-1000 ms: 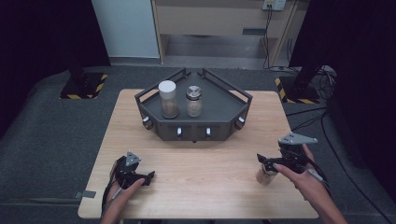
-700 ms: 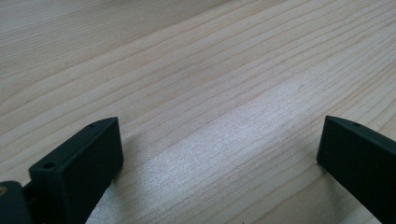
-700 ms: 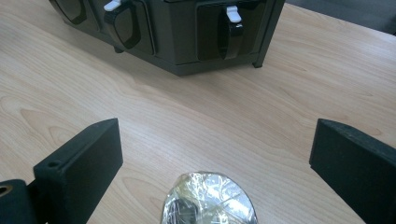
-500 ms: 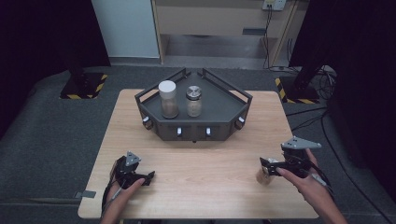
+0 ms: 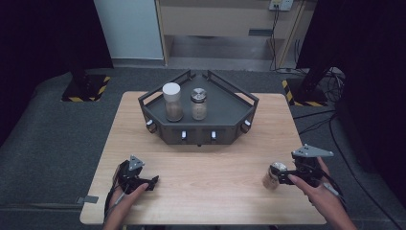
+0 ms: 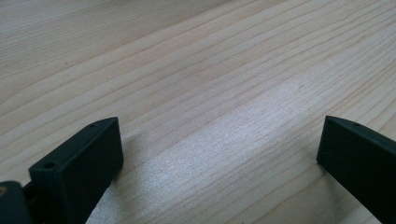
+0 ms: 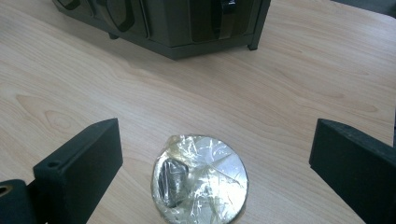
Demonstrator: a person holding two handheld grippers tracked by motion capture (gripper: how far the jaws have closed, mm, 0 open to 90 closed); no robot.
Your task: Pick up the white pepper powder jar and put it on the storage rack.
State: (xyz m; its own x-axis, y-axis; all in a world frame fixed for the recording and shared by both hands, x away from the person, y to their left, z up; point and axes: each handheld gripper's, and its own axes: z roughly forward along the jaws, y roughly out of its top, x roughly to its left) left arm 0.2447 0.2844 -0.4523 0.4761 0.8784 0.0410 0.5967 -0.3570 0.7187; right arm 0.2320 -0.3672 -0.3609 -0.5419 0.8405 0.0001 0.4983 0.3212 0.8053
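High view, tray: the dark angular tray (image 5: 225, 103) sits at the far middle of the wooden surface (image 5: 210, 177), its railed edge keeping two jars upright inside.
High view, jars on tray: a white-capped jar (image 5: 172, 101) and a metal-capped jar (image 5: 198, 103) stand just beside each other on the tray, likely already stowed.
High view, third jar: a foil-topped jar (image 5: 273, 175) stands on the surface, near-right of the tray and well apart from it, just at the tips of the right gripper (image 5: 282, 178).
High view, left gripper: the left gripper (image 5: 152, 182) rests near-left of the tray, apparently idle.
Left gripper view: fingers (image 6: 77, 163) spread wide over bare surface, nothing between them.
Right gripper view: fingers (image 7: 79, 161) spread, with the foil-topped jar (image 7: 200, 179) centred between them but untouched; the tray's front wall (image 7: 187, 23) lies ahead. The hand seems lined up for a grasp, presumably to carry this jar to the tray.
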